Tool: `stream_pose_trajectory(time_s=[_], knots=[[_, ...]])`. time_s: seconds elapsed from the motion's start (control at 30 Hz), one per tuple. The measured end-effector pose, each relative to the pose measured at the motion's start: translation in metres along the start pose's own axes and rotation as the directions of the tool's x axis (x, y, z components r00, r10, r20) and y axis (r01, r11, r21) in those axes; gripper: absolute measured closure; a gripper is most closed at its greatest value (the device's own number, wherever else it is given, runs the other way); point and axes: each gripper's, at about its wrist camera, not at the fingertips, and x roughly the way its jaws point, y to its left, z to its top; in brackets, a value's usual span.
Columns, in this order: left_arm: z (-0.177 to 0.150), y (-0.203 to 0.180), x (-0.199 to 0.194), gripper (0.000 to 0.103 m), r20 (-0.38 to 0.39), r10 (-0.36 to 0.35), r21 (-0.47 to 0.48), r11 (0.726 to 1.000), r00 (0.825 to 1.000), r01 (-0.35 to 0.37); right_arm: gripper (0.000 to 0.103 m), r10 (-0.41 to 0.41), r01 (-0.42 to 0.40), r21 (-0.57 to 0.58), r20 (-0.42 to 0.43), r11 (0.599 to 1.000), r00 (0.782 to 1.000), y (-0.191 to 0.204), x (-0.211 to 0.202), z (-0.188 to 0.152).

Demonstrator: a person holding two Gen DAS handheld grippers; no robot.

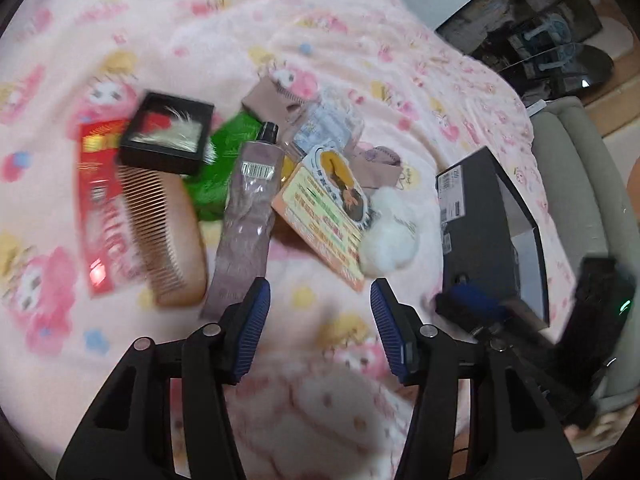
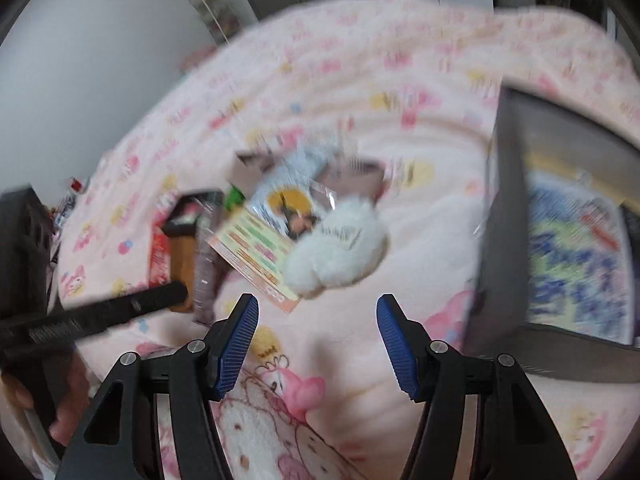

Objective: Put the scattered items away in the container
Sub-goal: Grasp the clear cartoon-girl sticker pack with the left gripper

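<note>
Scattered items lie on a pink cartoon blanket [image 1: 320,20]: a mauve tube [image 1: 250,204], a wooden comb [image 1: 164,236], a red packet [image 1: 100,208], a black framed box [image 1: 166,132], a green pack [image 1: 218,160], an orange printed card [image 1: 324,216] and a white fluffy ball [image 1: 390,236]. My left gripper [image 1: 320,304] is open and empty just short of the tube and card. My right gripper [image 2: 318,320] is open and empty, just short of the fluffy ball [image 2: 340,248]. The dark box container [image 2: 508,208] stands to its right and holds a blue-green packet [image 2: 576,256].
The container also shows at the right of the left wrist view [image 1: 480,232], with the other gripper beside it. A grey padded bed edge [image 1: 580,184] and dark slippers [image 1: 560,64] on the floor lie beyond. A white wall [image 2: 80,60] is far left.
</note>
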Motion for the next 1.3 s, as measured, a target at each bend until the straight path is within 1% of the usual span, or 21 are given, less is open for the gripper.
stream_pose_trajectory(time_s=[0.1, 0.17, 0.2, 0.27, 0.3, 0.33, 0.37, 0.4, 0.47, 0.5, 0.67, 0.8, 0.87, 0.97, 1.0, 1.1, 1.17, 1.2, 1.23, 1.27, 1.3], knots=[[0.024, 0.005, 0.024, 0.06, -0.069, -0.013, -0.014, 1.0, 0.998, 0.012, 0.046, 0.066, -0.061, 0.052, -0.082, 0.997, 0.994, -0.004, 0.034, 0.006], [0.036, 0.011, 0.038, 0.061, -0.113, -0.073, -0.066, 0.996, 0.991, 0.066, 0.046, 0.088, -0.079, 0.086, -0.107, 0.993, 0.99, -0.004, 0.052, 0.01], [0.039, 0.013, 0.042, 0.061, -0.118, -0.082, -0.089, 0.993, 0.99, 0.072, 0.046, 0.093, -0.082, 0.098, -0.116, 0.992, 0.989, -0.005, 0.06, 0.011], [0.045, 0.014, 0.047, 0.061, -0.108, -0.046, -0.108, 0.994, 0.993, 0.034, 0.046, 0.078, -0.064, 0.105, -0.132, 0.992, 0.988, -0.006, 0.074, 0.015], [0.048, 0.014, 0.049, 0.065, -0.096, -0.023, -0.115, 0.993, 0.995, 0.012, 0.048, 0.075, -0.06, 0.107, -0.142, 0.992, 0.987, -0.007, 0.084, 0.016], [0.049, 0.015, 0.05, 0.066, -0.094, -0.025, -0.125, 0.992, 0.995, 0.013, 0.056, 0.079, -0.063, 0.113, -0.145, 0.992, 0.986, -0.008, 0.088, 0.016], [0.049, 0.014, 0.05, 0.071, -0.093, -0.024, -0.131, 0.991, 0.995, 0.012, 0.065, 0.086, -0.069, 0.125, -0.142, 0.99, 0.986, -0.009, 0.089, 0.016], [0.047, 0.011, 0.048, 0.084, -0.082, -0.016, -0.124, 0.992, 0.997, 0.006, 0.069, 0.1, -0.082, 0.138, -0.133, 0.987, 0.986, -0.01, 0.088, 0.016], [0.04, 0.002, 0.036, 0.087, -0.035, 0.024, -0.078, 0.997, 0.999, -0.027, 0.077, 0.124, -0.109, 0.139, -0.101, 0.984, 0.987, -0.01, 0.075, 0.015], [0.038, -0.002, 0.031, 0.089, -0.021, 0.028, -0.063, 0.998, 0.999, -0.029, 0.078, 0.126, -0.114, 0.129, -0.089, 0.985, 0.988, -0.009, 0.068, 0.014], [0.012, -0.023, 0.003, 0.09, 0.014, -0.011, -0.008, 1.0, 1.0, 0.011, 0.08, 0.16, -0.156, 0.122, -0.017, 0.98, 0.987, -0.013, 0.026, 0.002], [-0.01, -0.044, -0.007, 0.09, -0.021, -0.043, 0.058, 0.997, 0.999, 0.044, 0.079, 0.148, -0.149, 0.154, 0.013, 0.977, 0.989, -0.024, -0.009, -0.023], [-0.021, -0.052, -0.007, 0.09, -0.045, -0.053, 0.083, 0.995, 0.998, 0.057, 0.079, 0.134, -0.132, 0.181, 0.003, 0.975, 0.991, -0.031, -0.016, -0.035], [-0.037, -0.069, -0.004, 0.084, -0.082, -0.028, 0.141, 0.989, 0.996, 0.04, 0.079, 0.109, -0.104, 0.181, -0.021, 0.978, 0.994, -0.04, -0.028, -0.054], [-0.044, -0.074, -0.003, 0.079, -0.094, -0.024, 0.158, 0.987, 0.995, 0.039, 0.079, 0.107, -0.101, 0.174, -0.027, 0.98, 0.994, -0.04, -0.032, -0.059], [-0.06, -0.087, -0.002, 0.074, -0.142, -0.029, 0.202, 0.978, 0.989, 0.058, 0.079, 0.099, -0.092, 0.175, -0.036, 0.98, 0.994, -0.042, -0.041, -0.069], [-0.064, -0.094, 0.001, 0.063, -0.156, -0.037, 0.199, 0.978, 0.987, 0.068, 0.079, 0.103, -0.095, 0.179, -0.036, 0.979, 0.994, -0.047, -0.047, -0.076], [-0.063, -0.095, 0.002, 0.053, -0.141, -0.027, 0.189, 0.98, 0.99, 0.054, 0.079, 0.111, -0.103, 0.186, -0.034, 0.977, 0.993, -0.052, -0.049, -0.079], [-0.061, -0.1, 0.006, 0.05, -0.122, 0.04, 0.209, 0.978, 0.992, -0.014, 0.079, 0.109, -0.1, 0.196, -0.039, 0.975, 0.993, -0.056, -0.05, -0.081], [-0.059, -0.104, 0.011, 0.05, -0.105, 0.123, 0.237, 0.967, 0.987, -0.096, 0.079, 0.098, -0.087, 0.206, -0.042, 0.975, 0.994, -0.059, -0.051, -0.082], [-0.056, -0.106, 0.014, 0.05, -0.093, 0.179, 0.254, 0.955, 0.98, -0.15, 0.079, 0.091, -0.081, 0.212, -0.036, 0.974, 0.995, -0.062, -0.052, -0.082]])
